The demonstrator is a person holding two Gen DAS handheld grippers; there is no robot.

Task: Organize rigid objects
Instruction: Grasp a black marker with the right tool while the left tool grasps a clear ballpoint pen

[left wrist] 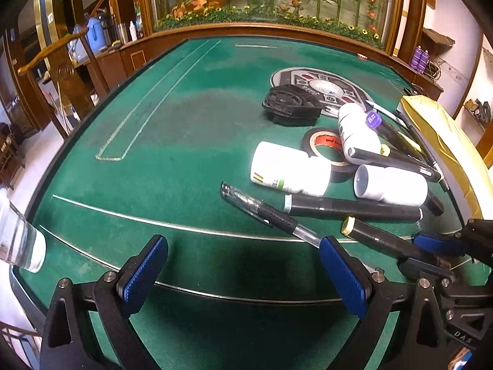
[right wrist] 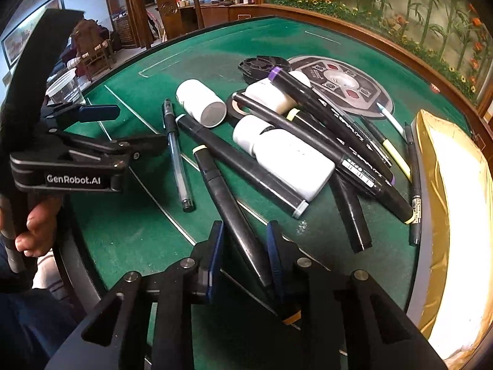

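A pile of rigid objects lies on the green felt table (left wrist: 185, 141): white bottles (left wrist: 291, 168), black markers (left wrist: 354, 208), a clear gel pen (left wrist: 265, 212) and a roll of black tape (left wrist: 326, 145). My left gripper (left wrist: 243, 265) is open and empty above the table's near edge, left of the pile. My right gripper (right wrist: 245, 259) is closed around a black marker with a pale yellow cap (right wrist: 228, 203), which lies on the felt. The same marker (left wrist: 382, 240) and right gripper (left wrist: 437, 246) show at the right of the left wrist view. The left gripper (right wrist: 123, 129) shows at the left of the right wrist view.
A gold-lined box (right wrist: 456, 215) stands at the table's right edge. A black round part (left wrist: 292, 104) and a grey printed pad (left wrist: 323, 86) lie behind the pile. A clear container (left wrist: 18, 240) stands at the left edge. A wooden chair (right wrist: 172, 9) stands beyond the table.
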